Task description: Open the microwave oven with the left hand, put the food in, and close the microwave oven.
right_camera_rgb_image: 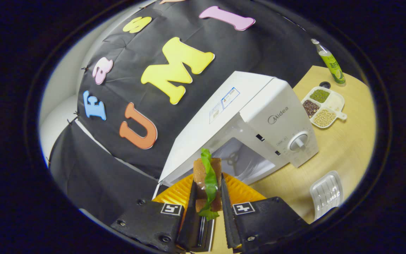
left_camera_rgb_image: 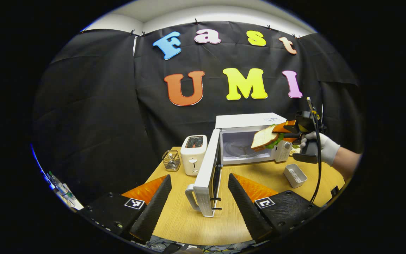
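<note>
1. In the left gripper view the left gripper (left_camera_rgb_image: 199,197) hangs low over the surface (left_camera_rgb_image: 182,222), its fingers spread wide and holding nothing; the edge of the open microwave door (left_camera_rgb_image: 206,173) stands between them, its handle (left_camera_rgb_image: 190,198) at the near end, touching neither finger.
2. In the right gripper view the right gripper (right_camera_rgb_image: 208,197) is narrowed onto the sandwich (right_camera_rgb_image: 208,183), both fingers pressing its sides, a green leaf running down its middle.
3. From the left gripper view that sandwich (left_camera_rgb_image: 264,138) sits at 2 o'clock, tilted, just in front of the microwave (left_camera_rgb_image: 248,121) opening, held by the right gripper (left_camera_rgb_image: 287,130) in a gloved hand (left_camera_rgb_image: 321,148).
4. The cavity is open, with the glass turntable (left_camera_rgb_image: 240,149) visible inside.
5. Left of the door stand a white toaster (left_camera_rgb_image: 194,155) and a small wire basket (left_camera_rgb_image: 171,160).
6. At 4 o'clock of the microwave lies a small white tray (left_camera_rgb_image: 294,175).
7. In the right gripper view, at 2 o'clock, a divided dish of beans and grains (right_camera_rgb_image: 323,106) and a green bottle (right_camera_rgb_image: 330,61) stand beyond the microwave.
8. The surface is light wood; black cloth hangs behind.
</note>
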`<action>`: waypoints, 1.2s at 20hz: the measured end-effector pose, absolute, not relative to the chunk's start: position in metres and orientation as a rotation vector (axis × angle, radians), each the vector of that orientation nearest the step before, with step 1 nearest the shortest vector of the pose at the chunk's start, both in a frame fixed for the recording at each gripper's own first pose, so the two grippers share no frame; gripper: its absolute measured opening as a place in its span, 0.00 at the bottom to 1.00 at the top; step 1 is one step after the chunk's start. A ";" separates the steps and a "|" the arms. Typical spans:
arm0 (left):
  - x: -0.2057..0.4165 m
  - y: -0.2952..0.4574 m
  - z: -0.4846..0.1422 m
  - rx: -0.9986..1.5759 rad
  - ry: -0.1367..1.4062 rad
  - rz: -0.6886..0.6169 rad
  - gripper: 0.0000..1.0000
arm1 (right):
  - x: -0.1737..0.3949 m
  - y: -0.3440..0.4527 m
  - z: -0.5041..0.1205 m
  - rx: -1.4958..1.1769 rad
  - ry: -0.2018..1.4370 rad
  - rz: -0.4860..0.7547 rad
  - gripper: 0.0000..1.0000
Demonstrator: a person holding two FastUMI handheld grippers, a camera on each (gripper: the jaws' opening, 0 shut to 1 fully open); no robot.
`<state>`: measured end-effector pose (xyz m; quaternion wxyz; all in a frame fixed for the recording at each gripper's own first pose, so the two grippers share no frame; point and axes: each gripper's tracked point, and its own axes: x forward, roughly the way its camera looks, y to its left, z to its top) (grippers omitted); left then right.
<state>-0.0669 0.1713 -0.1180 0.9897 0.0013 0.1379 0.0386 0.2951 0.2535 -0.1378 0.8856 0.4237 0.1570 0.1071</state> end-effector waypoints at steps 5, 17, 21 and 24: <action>-0.056 0.169 -0.121 0.007 0.305 0.038 0.98 | 0.344 0.295 -0.173 0.925 0.287 0.147 0.39; -0.035 0.173 -0.108 0.032 0.310 0.056 0.97 | 0.428 0.323 -0.204 0.825 0.071 -0.026 0.31; -0.033 0.175 -0.115 0.014 0.328 0.065 0.98 | 0.427 0.309 -0.229 0.656 0.101 -0.098 0.39; -0.031 0.174 -0.116 0.004 0.326 0.070 0.98 | 0.421 0.292 -0.235 0.510 0.109 -0.149 0.53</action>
